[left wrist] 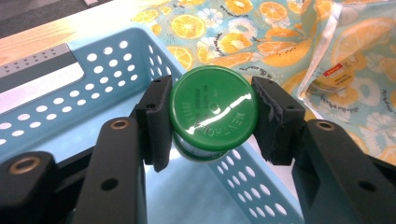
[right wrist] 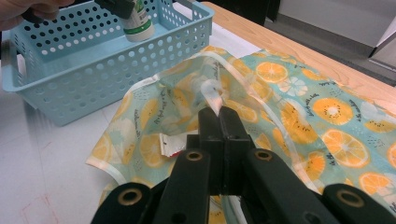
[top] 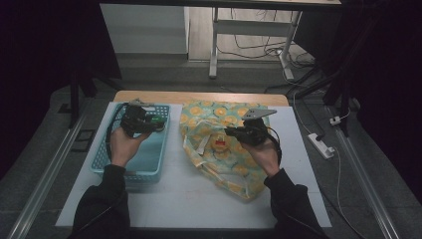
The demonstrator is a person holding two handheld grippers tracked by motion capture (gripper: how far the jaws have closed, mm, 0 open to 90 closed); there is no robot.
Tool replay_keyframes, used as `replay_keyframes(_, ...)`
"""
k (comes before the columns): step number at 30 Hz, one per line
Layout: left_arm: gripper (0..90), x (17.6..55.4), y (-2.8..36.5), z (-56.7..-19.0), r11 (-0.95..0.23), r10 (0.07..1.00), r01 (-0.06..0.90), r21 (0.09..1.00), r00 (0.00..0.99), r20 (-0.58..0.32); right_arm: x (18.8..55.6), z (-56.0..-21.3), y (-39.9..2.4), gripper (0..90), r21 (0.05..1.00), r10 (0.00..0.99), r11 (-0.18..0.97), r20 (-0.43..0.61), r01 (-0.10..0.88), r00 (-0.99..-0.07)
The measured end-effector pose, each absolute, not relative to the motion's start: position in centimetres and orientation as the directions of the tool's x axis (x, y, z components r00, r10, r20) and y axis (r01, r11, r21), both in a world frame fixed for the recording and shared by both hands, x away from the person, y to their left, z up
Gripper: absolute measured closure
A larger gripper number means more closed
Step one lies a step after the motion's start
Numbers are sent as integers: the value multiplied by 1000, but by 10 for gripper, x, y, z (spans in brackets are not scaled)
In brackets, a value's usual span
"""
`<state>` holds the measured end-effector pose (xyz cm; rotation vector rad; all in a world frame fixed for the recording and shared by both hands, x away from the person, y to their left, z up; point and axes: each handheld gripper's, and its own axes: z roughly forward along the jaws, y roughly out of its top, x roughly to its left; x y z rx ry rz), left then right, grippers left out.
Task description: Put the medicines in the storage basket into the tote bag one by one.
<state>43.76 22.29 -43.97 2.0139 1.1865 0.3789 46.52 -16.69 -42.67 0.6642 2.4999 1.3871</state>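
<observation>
We take the blue basket (top: 130,164) as landmark: rectangular, pale blue plastic, walls perforated with round holes, cut-out handle at the end. Over its far right corner our left gripper (top: 155,121) is clamped on a small bottle (left wrist: 212,115) with a round, glossy green cap bearing embossed lettering; the 2 black padded jaws press its sides, and the right gripper view shows its white body with a green band hanging above the basket floor. Right of the basket lies a thin, crinkly plastic bag (top: 219,144), teal with an orange-slice print and a clear rim, flattened on the table, with something small and red-labelled inside it. Our right gripper (top: 230,132) sits over the bag's middle, jaws together and pinching a fold of the bag's clear edge. The table (top: 189,199) has a smooth white top with a wooden strip past the basket's far end. Beyond is grey floor, white desk legs, loose cables and a power strip; the room is dark at both sides.
</observation>
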Motion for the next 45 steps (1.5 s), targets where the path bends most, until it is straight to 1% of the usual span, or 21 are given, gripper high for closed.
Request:
replay_keyframes(8, 520, 428, 220, -432, -288, 832, 595, 750, 544, -111, 465, -426, -167, 900, 844, 478, 455, 37, 284, -877)
replay_keyframes(17, 520, 419, 203, -424, -318, 799, 564, 762, 592, -105, 465, -427, -168, 900, 843, 479, 456, 37, 285, -877)
replay_keyframes(27, 519, 410, 168, -414, -370, 725, 510, 777, 681, -101, 466, -426, -170, 900, 846, 483, 451, 36, 284, -875)
replay_keyframes(38, 519, 410, 128, -423, -446, 653, 476, 758, 752, -88, 466, -427, -168, 900, 843, 484, 455, 35, 286, -874)
replay_keyframes(45, 519, 412, 106, -429, -464, 616, 461, 757, 781, -98, 466, -427, -168, 900, 843, 485, 456, 35, 287, -874)
